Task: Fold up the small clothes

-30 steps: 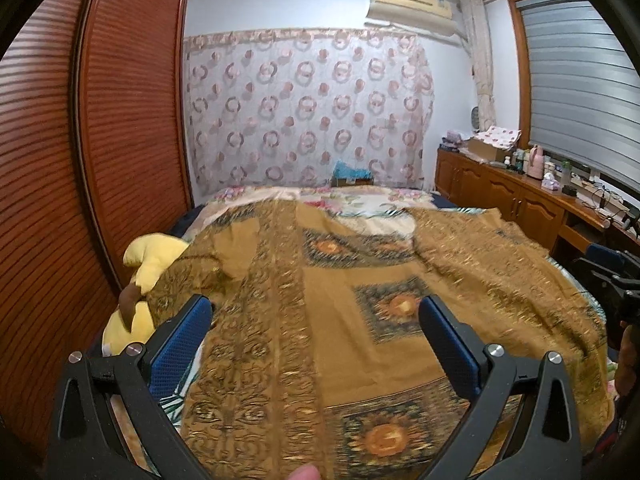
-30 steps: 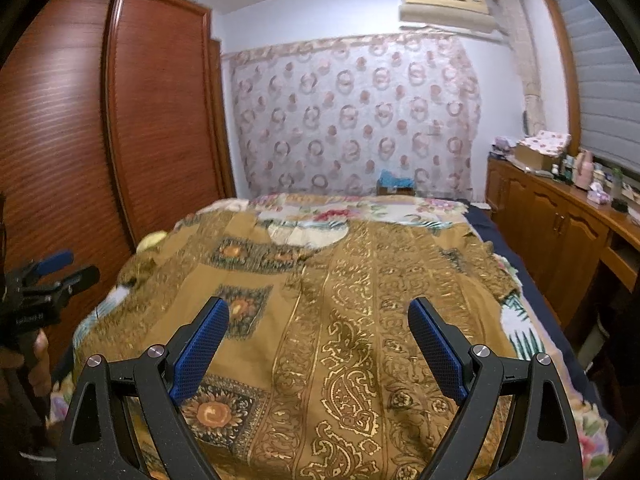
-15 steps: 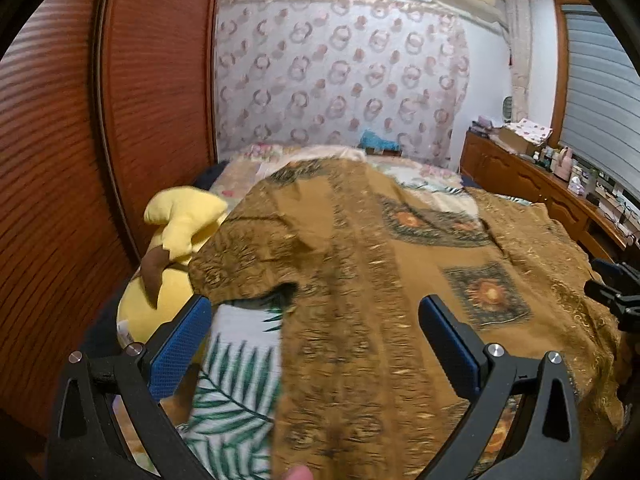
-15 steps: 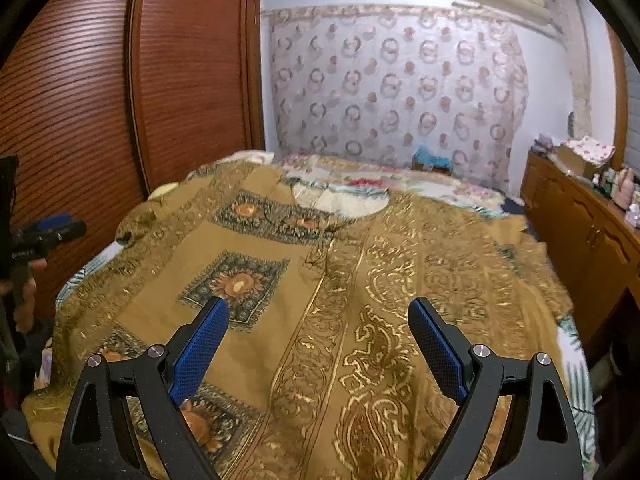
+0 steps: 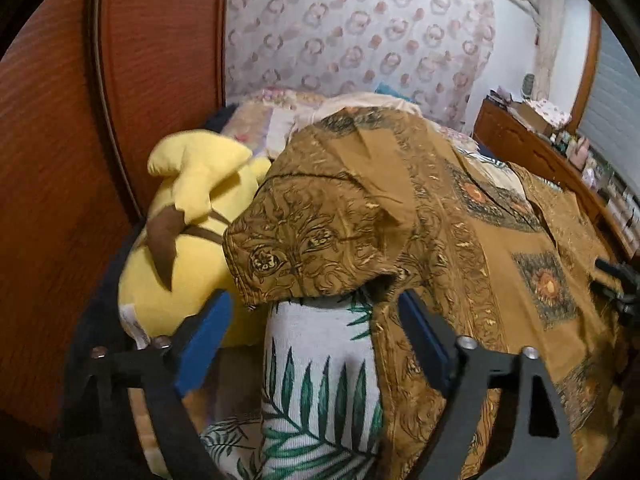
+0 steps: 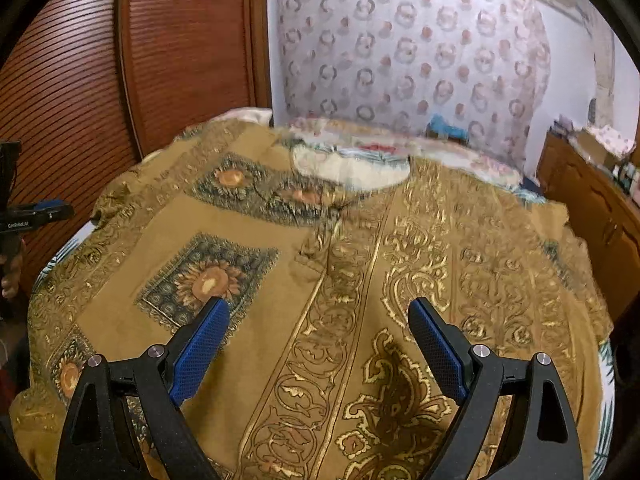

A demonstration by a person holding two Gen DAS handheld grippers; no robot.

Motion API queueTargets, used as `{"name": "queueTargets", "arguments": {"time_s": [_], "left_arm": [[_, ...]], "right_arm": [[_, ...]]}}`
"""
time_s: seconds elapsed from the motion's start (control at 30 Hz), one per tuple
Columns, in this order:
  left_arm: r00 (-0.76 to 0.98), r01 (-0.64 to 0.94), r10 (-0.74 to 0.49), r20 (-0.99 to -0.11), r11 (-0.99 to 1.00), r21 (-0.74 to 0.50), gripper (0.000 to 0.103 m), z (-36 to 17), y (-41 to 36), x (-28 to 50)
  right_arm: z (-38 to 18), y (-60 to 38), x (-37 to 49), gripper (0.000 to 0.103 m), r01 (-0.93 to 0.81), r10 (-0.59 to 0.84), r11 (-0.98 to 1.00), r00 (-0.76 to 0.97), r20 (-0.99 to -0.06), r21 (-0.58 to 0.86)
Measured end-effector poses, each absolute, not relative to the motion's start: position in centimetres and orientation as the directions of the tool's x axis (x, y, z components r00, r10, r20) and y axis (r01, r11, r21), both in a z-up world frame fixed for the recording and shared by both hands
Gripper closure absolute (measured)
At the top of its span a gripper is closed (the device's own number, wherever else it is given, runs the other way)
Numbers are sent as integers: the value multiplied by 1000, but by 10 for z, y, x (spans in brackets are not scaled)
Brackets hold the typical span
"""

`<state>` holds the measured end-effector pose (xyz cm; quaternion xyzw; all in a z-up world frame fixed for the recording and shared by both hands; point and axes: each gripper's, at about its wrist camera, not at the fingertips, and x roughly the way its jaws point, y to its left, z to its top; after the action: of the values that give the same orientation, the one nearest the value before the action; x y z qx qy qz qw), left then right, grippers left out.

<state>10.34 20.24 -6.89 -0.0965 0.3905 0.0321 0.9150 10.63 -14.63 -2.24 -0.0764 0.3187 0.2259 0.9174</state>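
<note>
**Bed w/ leaf sheet, garment on top**

Bed (image 5: 320, 392) has white sheet w/ green leaf print. Brown-gold patterned garment (image 6: 320, 280) lies spread across most of it, one sleeve (image 5: 312, 236) draped at left edge. Yellow plush toy (image 5: 188, 240) sits at bed's left side, touching sleeve

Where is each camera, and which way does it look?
Left wrist: sits on the left tongs, looking down at the shirt sleeve, a yellow plush and the leafy sheet; its closing fingers show, nothing pinched.
Right wrist: sits on the right tongs, looking down across the shirt toward the curtain; its open fingers show, and at left the other tongs in a hand.
Both share the shirt, curtain and wardrobe.
</note>
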Motion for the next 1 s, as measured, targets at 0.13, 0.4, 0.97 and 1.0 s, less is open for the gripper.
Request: {"name": "queueTargets", "arguments": {"time_s": [0.13, 0.4, 0.97, 1.0], "left_arm": [[655, -109, -40, -754, 983, -147, 35, -76, 202, 117], [575, -98, -55, -816, 986, -136, 61, -93, 211, 141], [687, -4, 65, -723, 996, 85, 99, -31, 172, 139], [699, 13, 54, -713, 996, 88, 99, -24, 164, 141]], "right_arm": [[-30, -139, 109, 11, -467, 362, 884, 666, -652, 15], [-31, -119, 104, 11, -478, 323, 876, 683, -655, -66], [-36, -115, 110, 12, -475, 302, 875, 687, -661, -94], [-36, -115, 110, 12, -474, 300, 875, 688, -661, -95]]}}
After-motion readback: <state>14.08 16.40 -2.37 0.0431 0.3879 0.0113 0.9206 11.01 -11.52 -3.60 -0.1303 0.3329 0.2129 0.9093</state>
